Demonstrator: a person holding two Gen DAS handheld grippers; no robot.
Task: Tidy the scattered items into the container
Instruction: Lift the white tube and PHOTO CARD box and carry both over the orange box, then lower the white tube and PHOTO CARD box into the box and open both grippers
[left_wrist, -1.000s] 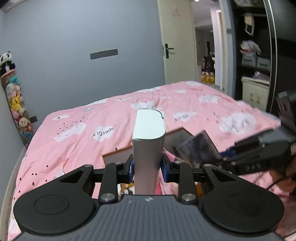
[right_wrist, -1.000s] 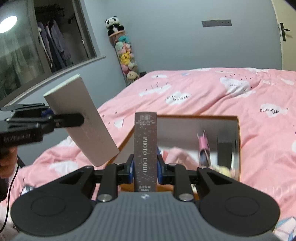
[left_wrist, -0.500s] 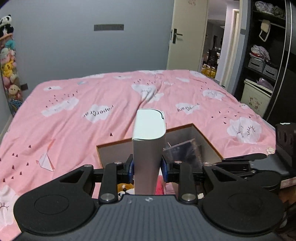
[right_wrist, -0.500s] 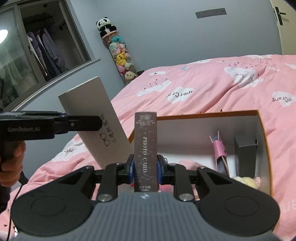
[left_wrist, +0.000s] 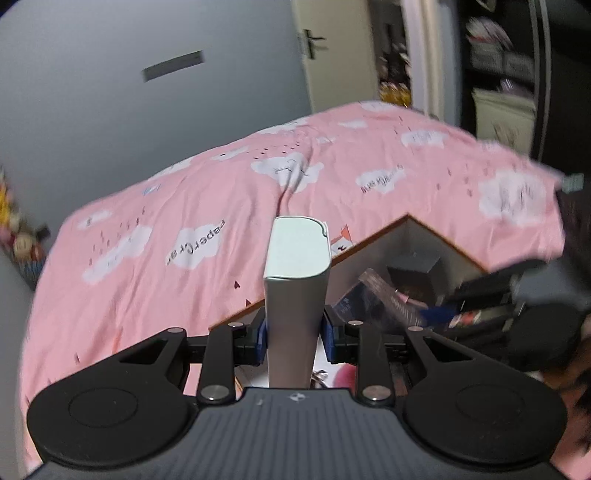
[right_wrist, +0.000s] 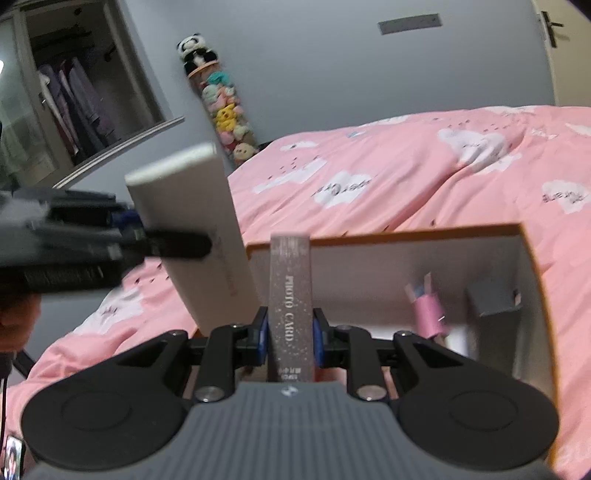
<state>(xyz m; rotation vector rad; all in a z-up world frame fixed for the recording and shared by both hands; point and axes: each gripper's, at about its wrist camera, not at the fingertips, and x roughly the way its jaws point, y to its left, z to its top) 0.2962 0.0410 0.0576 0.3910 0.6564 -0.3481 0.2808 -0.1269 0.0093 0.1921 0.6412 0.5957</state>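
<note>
My left gripper (left_wrist: 294, 334) is shut on a tall pale grey-green box (left_wrist: 296, 291), held upright over the near rim of the open cardboard box (left_wrist: 443, 240). From the right wrist view that same pale box (right_wrist: 199, 240) hangs tilted at the left, above the left edge of the cardboard box (right_wrist: 388, 236). A narrow dark glittery box labelled PHOTO CARD (right_wrist: 290, 306) stands upright between the pads of my right gripper (right_wrist: 290, 341), which is shut on it just in front of the cardboard box. The right gripper (left_wrist: 436, 314) reaches in from the right in the left wrist view.
The cardboard box lies on a pink bed cover with white clouds (left_wrist: 221, 206). Inside it are a dark grey cube (right_wrist: 495, 295), a pink item (right_wrist: 428, 314) and other small things. A column of plush toys (right_wrist: 225, 118) hangs on the grey wall. A hand (right_wrist: 18, 321) holds the left gripper.
Both grippers have sunk and moved closer to the cardboard box, which now looks larger. The pale box has rolled and now overlaps the box's left edge. Both grips are unchanged.
</note>
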